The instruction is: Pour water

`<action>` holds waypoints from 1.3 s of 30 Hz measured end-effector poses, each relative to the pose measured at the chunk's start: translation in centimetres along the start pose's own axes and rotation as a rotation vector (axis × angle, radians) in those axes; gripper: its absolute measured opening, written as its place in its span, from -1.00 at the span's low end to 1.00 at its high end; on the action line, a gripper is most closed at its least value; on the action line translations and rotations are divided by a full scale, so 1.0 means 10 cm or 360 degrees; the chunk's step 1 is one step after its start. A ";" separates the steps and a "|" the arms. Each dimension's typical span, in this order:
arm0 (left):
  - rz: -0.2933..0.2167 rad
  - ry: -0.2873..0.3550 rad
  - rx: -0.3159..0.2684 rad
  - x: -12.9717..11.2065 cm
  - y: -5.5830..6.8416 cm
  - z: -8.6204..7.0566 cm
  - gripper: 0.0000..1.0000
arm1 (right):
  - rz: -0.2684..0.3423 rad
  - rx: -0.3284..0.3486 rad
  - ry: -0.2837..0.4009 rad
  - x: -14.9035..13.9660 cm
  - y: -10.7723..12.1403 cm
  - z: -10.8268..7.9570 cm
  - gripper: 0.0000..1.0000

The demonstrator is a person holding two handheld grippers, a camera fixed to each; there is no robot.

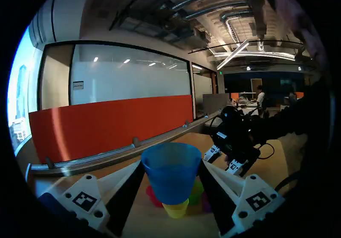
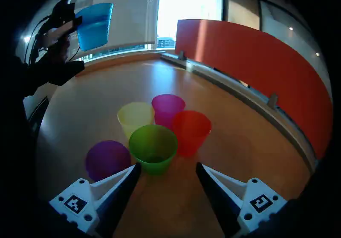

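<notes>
1. Left gripper view: the left claw (image 1: pixel 170 165) pinches the blue cup (image 1: pixel 171 180), one finger on each side, with the cup upright.
2. Directly under the held cup, a yellow cup (image 1: pixel 177 208) stands on the desk (image 1: pixel 140 221).
3. Ahead and to the right of the left claw is the right claw (image 1: pixel 223 160), farther off and trailing dark cables.
4. Right gripper view: the right claw is spread wide with nothing between its fingers, low over the desk.
5. Just ahead of its fingertips is a green cup (image 2: pixel 153 148). A purple cup (image 2: pixel 107 159) is ahead-left, a red cup (image 2: pixel 191 131) ahead-right, and a magenta cup (image 2: pixel 167 108) stands beyond, beside the yellow one.
6. The blue cup is far ahead to the upper left, raised well above the desk and slightly tilted. I cannot tell whether it holds water.
</notes>
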State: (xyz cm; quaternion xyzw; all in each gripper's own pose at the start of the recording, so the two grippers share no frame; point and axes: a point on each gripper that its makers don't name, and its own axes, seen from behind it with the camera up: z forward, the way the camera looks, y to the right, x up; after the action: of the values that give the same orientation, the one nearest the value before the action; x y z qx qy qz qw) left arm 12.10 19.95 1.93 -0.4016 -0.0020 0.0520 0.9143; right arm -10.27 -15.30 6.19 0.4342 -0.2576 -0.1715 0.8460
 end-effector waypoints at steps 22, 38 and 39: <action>0.0003 -0.0001 0.0040 0.01 -0.13 -0.06 0.70 | -0.0002 0.0083 0.0022 0.08 -0.19 0.23 1.00; 0.0010 0.0002 0.0066 0.02 -0.21 -0.10 0.70 | -0.0012 0.0102 0.0027 0.12 -0.25 0.40 1.00; 0.0010 0.0002 0.0068 0.02 -0.21 -0.10 0.69 | -0.0012 0.0101 0.0028 0.12 -0.25 0.41 1.00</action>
State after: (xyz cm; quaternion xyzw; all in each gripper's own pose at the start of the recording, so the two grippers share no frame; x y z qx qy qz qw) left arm 12.55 17.78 2.81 -0.3821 0.0008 0.0547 0.9225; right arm -11.81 -19.93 6.50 0.4634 -0.2537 -0.1626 0.8334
